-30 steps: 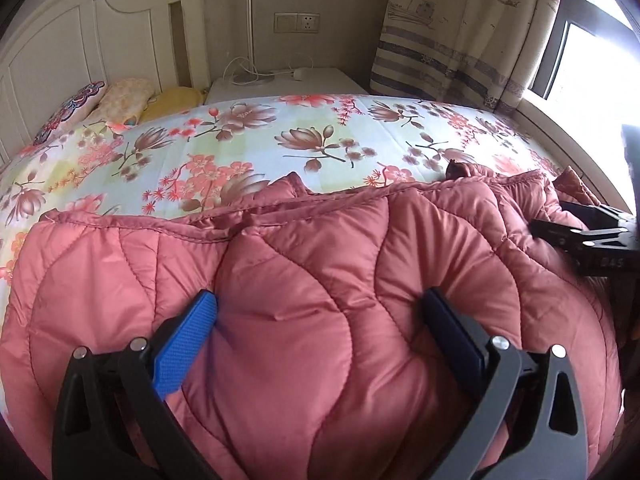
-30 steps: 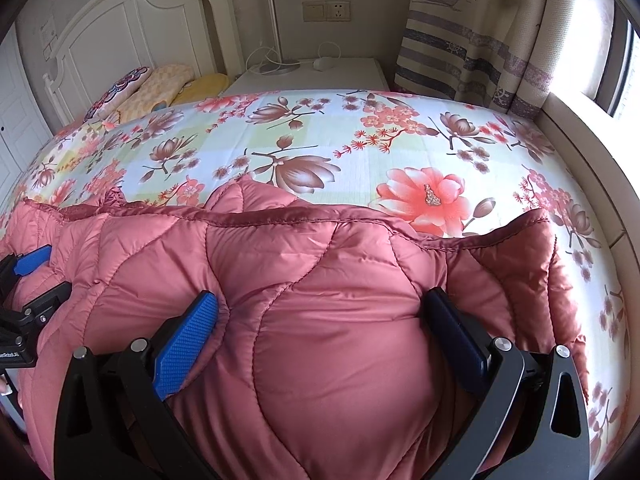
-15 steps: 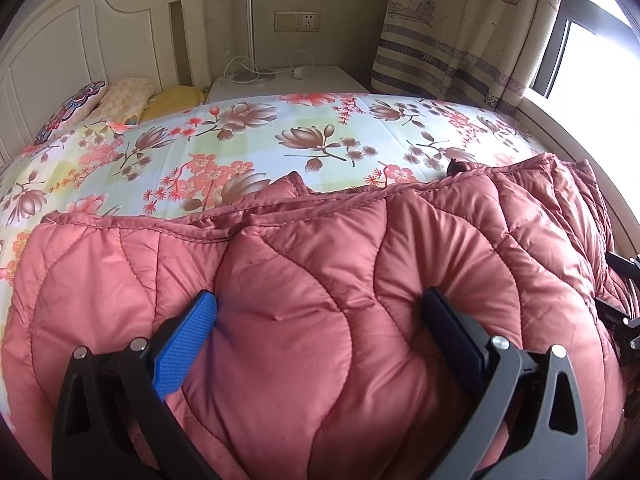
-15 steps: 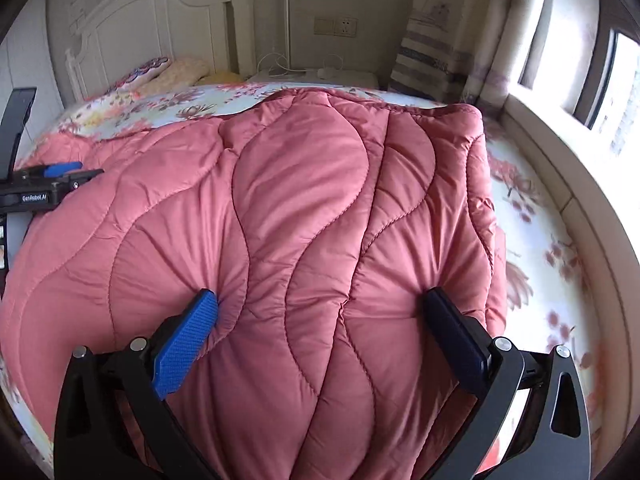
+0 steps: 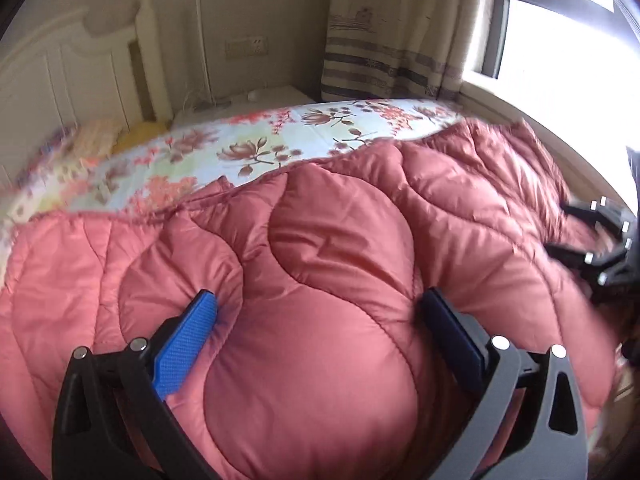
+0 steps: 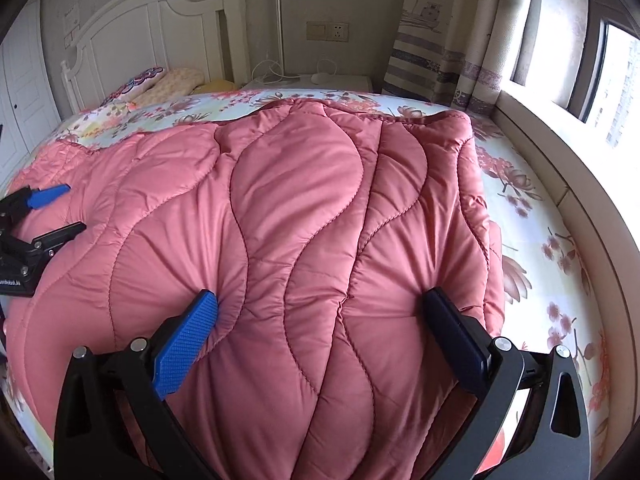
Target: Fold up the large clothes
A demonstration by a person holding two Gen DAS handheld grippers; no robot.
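Note:
A large pink quilted coat (image 5: 332,280) lies on the flowered bed sheet (image 5: 248,148); it also fills the right wrist view (image 6: 304,216). My left gripper (image 5: 320,320) stands wide, its jaws pressed into a thick bulge of the coat that fills the gap. My right gripper (image 6: 320,316) stands the same way on the coat's near right part. The right gripper also shows at the right edge of the left wrist view (image 5: 600,248), and the left gripper shows at the left edge of the right wrist view (image 6: 36,224).
A white headboard (image 6: 132,36) and pillows (image 6: 168,82) are at the far left. A white nightstand (image 6: 320,80) stands behind the bed. A striped curtain (image 6: 436,40) and a window sill (image 6: 560,168) run along the right.
The coat's right side has been lifted and laid over towards the far side by the right gripper. The left view has shifted and blurred; the left gripper still grips the same bulge.

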